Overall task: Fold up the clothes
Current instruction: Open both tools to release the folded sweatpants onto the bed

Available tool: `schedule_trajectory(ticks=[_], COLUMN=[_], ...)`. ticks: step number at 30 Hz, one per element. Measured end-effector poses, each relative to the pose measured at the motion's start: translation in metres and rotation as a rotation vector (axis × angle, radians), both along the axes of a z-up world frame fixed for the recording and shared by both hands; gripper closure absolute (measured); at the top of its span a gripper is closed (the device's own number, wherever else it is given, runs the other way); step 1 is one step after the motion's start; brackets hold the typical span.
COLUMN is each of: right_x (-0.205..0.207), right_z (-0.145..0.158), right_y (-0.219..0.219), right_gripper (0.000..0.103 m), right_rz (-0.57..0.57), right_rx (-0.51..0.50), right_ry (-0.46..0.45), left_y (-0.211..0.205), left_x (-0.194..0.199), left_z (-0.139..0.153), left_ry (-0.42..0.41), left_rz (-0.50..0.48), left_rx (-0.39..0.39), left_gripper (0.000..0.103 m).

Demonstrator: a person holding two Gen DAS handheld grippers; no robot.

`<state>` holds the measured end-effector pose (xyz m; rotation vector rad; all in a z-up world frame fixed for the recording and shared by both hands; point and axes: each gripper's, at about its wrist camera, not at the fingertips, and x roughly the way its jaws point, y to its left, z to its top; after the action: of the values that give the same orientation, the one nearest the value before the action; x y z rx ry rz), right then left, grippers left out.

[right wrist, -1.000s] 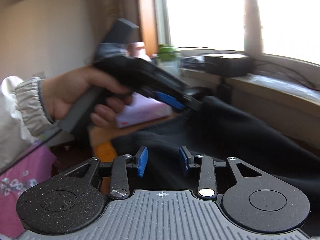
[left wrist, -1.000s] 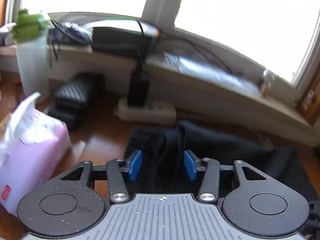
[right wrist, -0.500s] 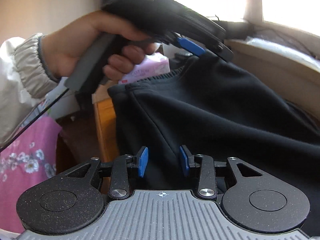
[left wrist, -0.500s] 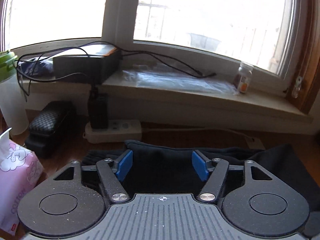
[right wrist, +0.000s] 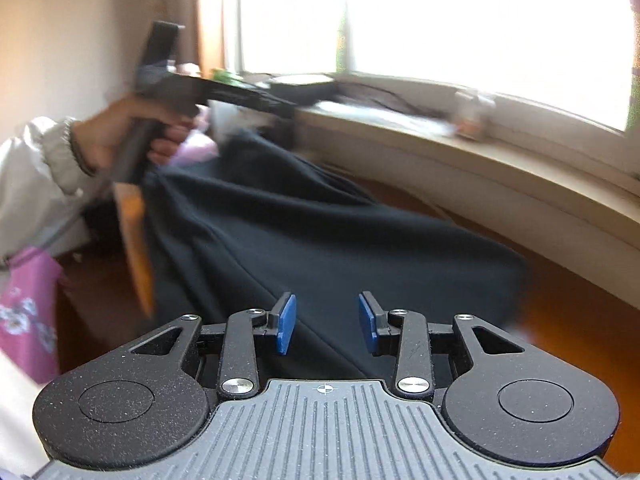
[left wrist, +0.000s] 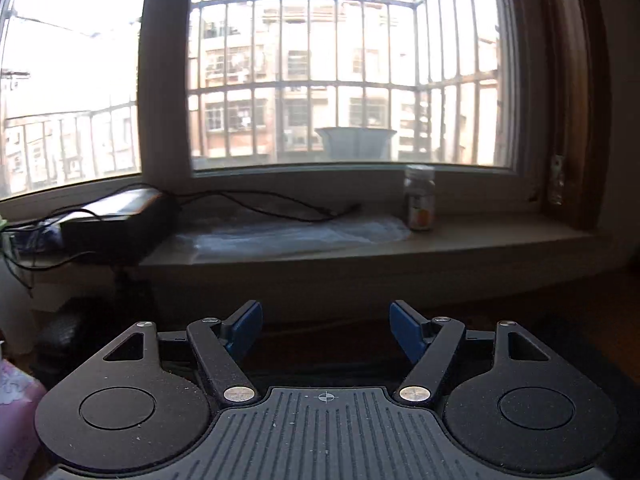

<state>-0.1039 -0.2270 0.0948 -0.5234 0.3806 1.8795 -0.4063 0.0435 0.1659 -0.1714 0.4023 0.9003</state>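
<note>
A black garment (right wrist: 320,232) lies spread over the wooden table (right wrist: 560,312), bunched up at its far left end. My right gripper (right wrist: 327,324) hovers over its near part, blue pads apart, with the cloth and a seam showing in the gap and neither pad pressing on it. A hand in a white sleeve (right wrist: 40,168) holds my left gripper (right wrist: 280,110), blurred, just above the raised far end of the cloth. In the left wrist view my left gripper (left wrist: 326,332) faces the window; its jaws are opening and nothing is between them.
A window sill (left wrist: 480,244) runs along the back, carrying a small bottle (left wrist: 419,200), a plastic sheet (left wrist: 300,236) and a black box (left wrist: 116,220) with cables. A pink tissue pack (left wrist: 16,412) sits at the left. Pink flowered fabric (right wrist: 24,312) hangs beside the table.
My left gripper's jaws have spread wider and it has tipped up toward the window, so the garment has left its view. My right gripper has slid right along the cloth.
</note>
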Motion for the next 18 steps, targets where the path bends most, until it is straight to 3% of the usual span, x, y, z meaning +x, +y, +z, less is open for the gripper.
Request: schedule_trajectory(ticks=[4,10,18], right_x=[0.038,0.044,0.047], right_z=[-0.012,-0.022,-0.030], right_y=[-0.022,-0.039,-0.022], right_gripper=[0.068,0.068,0.069], right_rz=[-0.080,-0.050,0.018], right_rx=[-0.054,-0.069,-0.117], right_ry=[-0.039,-0.035,0.018], left_y=[-0.010,-0.026,-0.073], left_x=[0.048,0.108,0.119], left_z=[-0.024,-0.062,-0.071], left_ry=[0.032,0.105,0.119], left_rz=[-0.113,-0.227,-0.367], left_rx=[-0.068,-0.103,-0.120], left_gripper=[0.030,0.030,0.031])
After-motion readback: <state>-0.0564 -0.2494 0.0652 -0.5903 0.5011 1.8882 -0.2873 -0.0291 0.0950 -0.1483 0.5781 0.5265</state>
